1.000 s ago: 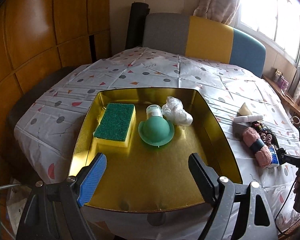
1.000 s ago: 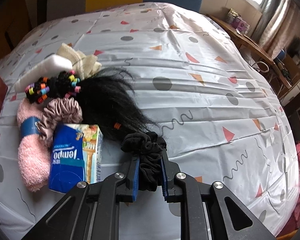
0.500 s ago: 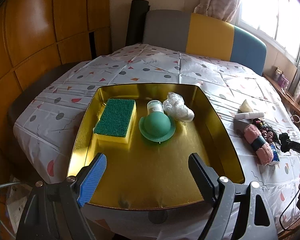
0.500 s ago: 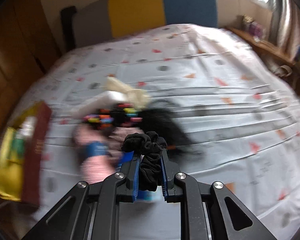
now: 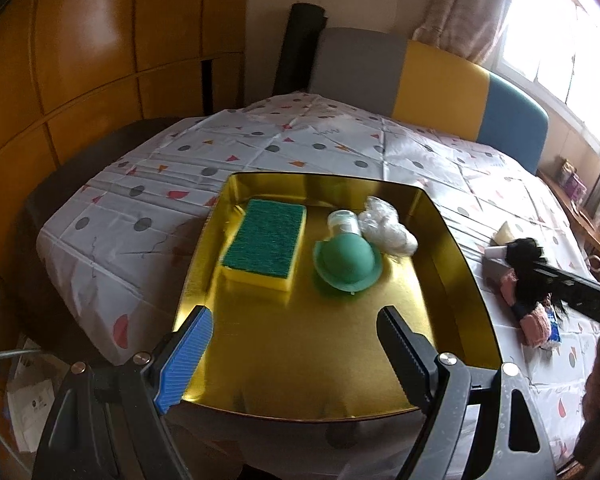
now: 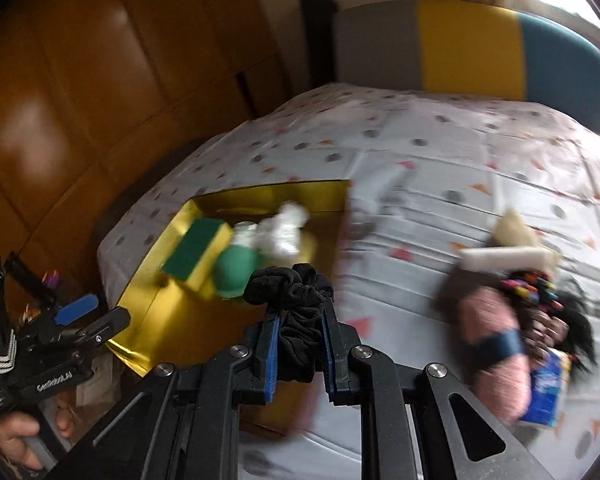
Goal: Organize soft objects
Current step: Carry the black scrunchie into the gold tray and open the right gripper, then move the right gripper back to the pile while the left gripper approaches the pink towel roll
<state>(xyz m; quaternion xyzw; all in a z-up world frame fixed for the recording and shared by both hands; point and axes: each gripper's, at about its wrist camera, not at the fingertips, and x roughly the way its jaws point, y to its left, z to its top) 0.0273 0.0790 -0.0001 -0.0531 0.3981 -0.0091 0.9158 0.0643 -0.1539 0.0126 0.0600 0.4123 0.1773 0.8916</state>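
Observation:
A black scrunchie (image 6: 290, 288) is pinched between the blue pads of my right gripper (image 6: 300, 314), which hangs in the air just right of the gold tray (image 6: 268, 192). From the left wrist the scrunchie (image 5: 522, 254) shows beyond the tray's (image 5: 464, 264) right wall. In the tray lie a green-topped yellow sponge (image 5: 266, 244), a green dome (image 5: 348, 266), a small jar (image 5: 342, 220) and a crumpled clear bag (image 5: 386, 228). My left gripper (image 5: 294, 316) stands open over the tray's near end, holding nothing.
A pile on the patterned cloth right of the tray holds a pink rolled sock (image 6: 488, 344), a blue tissue pack (image 6: 548, 396), black hair (image 6: 576, 320), coloured hair ties (image 6: 528, 286) and a white roll (image 6: 504, 258). Wooden panels stand at left; a grey, yellow and blue headboard (image 5: 440, 80) behind.
My right gripper, still shut on the scrunchie, has risen from beside the pile and swung left toward the tray. The left gripper has shifted slightly and stays open.

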